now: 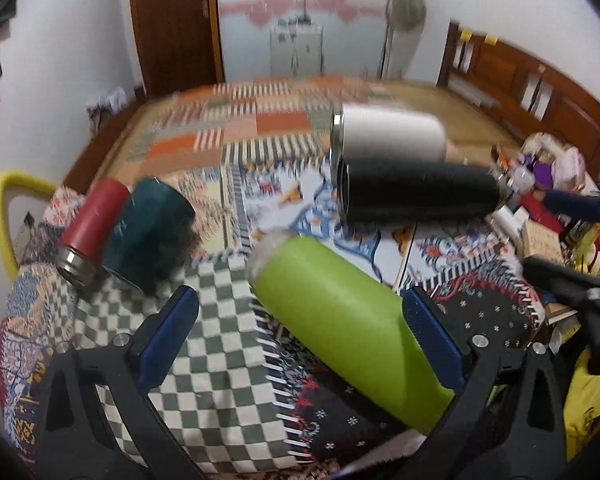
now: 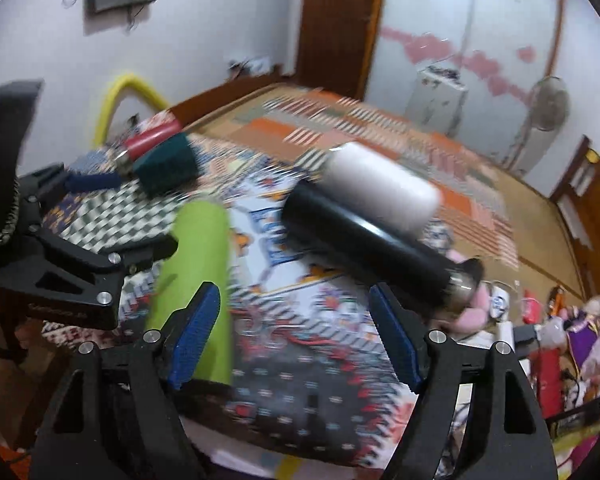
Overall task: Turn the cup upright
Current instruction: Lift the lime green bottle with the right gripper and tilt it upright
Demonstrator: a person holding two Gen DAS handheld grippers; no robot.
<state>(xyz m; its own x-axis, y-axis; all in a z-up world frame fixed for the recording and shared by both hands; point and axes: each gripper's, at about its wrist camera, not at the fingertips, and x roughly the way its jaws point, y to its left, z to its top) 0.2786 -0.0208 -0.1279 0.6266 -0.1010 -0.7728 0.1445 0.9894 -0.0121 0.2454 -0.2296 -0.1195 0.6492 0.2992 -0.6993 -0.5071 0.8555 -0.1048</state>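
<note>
Several cups lie on their sides on a patterned cloth. A lime green cup (image 1: 352, 332) lies between the wide-open jaws of my left gripper (image 1: 300, 312), close to its right pad. It also shows in the right wrist view (image 2: 200, 276). A black cup (image 1: 416, 192) and a white cup (image 1: 388, 134) lie side by side beyond it. A red cup (image 1: 94, 224) and a dark teal cup (image 1: 148, 228) lie at the left. My right gripper (image 2: 296, 320) is open and empty, low over the cloth, with the black cup (image 2: 372, 248) just beyond its right finger.
The patterned cloth (image 1: 220, 360) covers a small table in front of a bed with a wooden headboard (image 1: 520, 80). Clutter of toys and boxes (image 1: 548, 208) lies at the right. A yellow chair frame (image 1: 4, 208) stands at the left. A fan (image 1: 404, 12) stands by the far wall.
</note>
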